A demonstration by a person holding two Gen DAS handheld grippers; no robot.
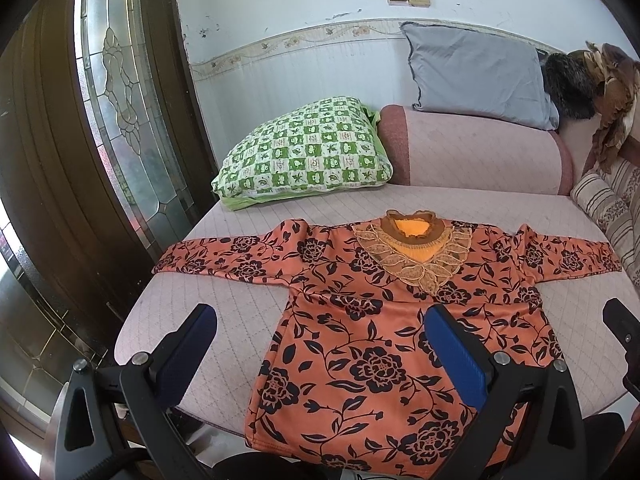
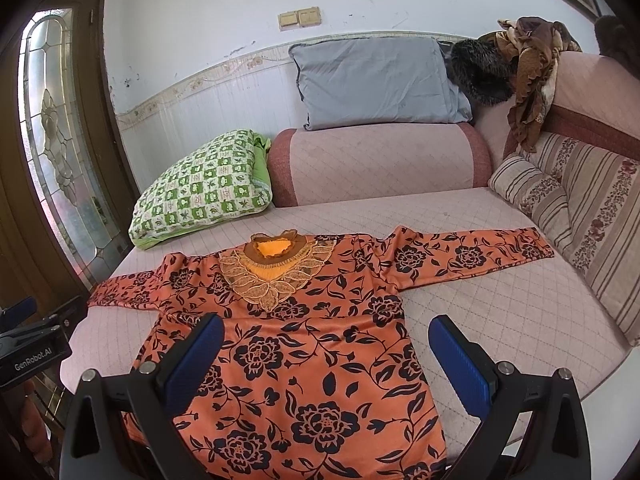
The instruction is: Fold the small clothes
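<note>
An orange long-sleeved top point(image 1: 372, 344) with black flowers and a lace collar lies flat, face up, sleeves spread, on the pink quilted sofa seat point(image 1: 224, 312). It also shows in the right wrist view point(image 2: 304, 360). My left gripper point(image 1: 320, 332) is open and empty, above the top's lower left part, near the hem. My right gripper point(image 2: 326, 344) is open and empty, above the top's lower right part. The left gripper's body shows at the left edge of the right wrist view point(image 2: 32, 344).
A green checked pillow point(image 1: 304, 152) lies at the seat's back left. A grey cushion point(image 1: 476, 72) rests on the pink armrest point(image 1: 472, 152). A striped cushion point(image 2: 532, 192) and brown cloth point(image 2: 532, 80) are at the right. A wooden glass door point(image 1: 112, 120) stands left.
</note>
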